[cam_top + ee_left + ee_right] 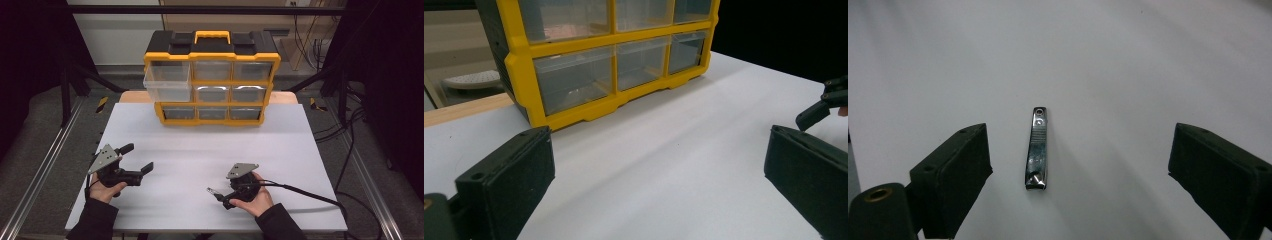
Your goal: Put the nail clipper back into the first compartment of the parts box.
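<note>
A small silver nail clipper (1037, 150) lies flat on the white table (210, 145), between the spread jaws of my right gripper (1080, 160). The clipper touches neither jaw. In the high view the clipper (212, 190) sits just left of my right gripper (220, 194), near the table's front. My left gripper (137, 158) stands open at the front left with nothing between its jaws, which point toward the yellow and black drawer organizer (212, 75). In the left gripper view the organizer (614, 60) fills the upper left beyond my open left gripper (659, 180).
The organizer stands at the table's back middle with several clear drawers. Its top-left drawer (167, 82) is pulled out toward the front. Black frame bars and cables run along both sides of the table. White tabletop lies between the grippers and the organizer.
</note>
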Demonstrator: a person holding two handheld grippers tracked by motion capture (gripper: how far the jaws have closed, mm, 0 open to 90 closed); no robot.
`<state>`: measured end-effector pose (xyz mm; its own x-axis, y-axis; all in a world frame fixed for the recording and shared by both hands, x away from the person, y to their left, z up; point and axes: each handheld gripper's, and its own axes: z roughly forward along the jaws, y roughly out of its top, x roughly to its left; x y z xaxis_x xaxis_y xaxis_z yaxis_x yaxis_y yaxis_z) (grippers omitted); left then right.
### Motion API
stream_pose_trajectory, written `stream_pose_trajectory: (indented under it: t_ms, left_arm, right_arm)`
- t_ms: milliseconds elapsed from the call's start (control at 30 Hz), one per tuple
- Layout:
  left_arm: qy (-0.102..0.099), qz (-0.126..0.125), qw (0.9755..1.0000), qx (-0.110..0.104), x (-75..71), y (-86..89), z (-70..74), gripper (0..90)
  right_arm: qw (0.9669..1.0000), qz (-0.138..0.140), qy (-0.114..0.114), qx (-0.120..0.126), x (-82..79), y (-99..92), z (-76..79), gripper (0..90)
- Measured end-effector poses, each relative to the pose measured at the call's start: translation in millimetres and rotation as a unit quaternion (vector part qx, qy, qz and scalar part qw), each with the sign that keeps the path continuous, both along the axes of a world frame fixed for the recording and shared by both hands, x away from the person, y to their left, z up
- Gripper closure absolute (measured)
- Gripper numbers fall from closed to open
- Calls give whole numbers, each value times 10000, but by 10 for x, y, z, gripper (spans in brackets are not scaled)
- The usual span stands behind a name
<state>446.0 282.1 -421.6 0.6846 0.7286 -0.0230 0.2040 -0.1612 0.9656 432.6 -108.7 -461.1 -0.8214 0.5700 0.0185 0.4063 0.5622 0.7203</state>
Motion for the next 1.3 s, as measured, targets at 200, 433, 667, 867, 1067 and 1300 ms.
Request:
stream_pose_trajectory:
  t_ms: [200,433,667,867,1067,1300]
  left_arm:
    - [12,5,10000,-2,3,-4,-10,0]
    - [15,7,10000,9,4,-5,-15,0]
    - [8,8,10000,6,0,-5,-10,0]
    - [9,10,10000,7,-1,-4,-8,0]
    - [11,12,10000,14,-2,-5,-8,0]
    - [17,13,10000,17,-1,-6,-9,0]
  right_arm:
    - [9998,84,168,-66,-4,47,-74,180]
    - [9995,113,254,-132,-17,92,-122,253]
    - [9992,228,157,-276,-50,141,-128,433]
    - [9987,272,252,-340,-52,137,-129,501]
    - [9983,276,319,-396,-49,130,-127,583]
    - [9980,293,367,-419,-47,121,-117,664]
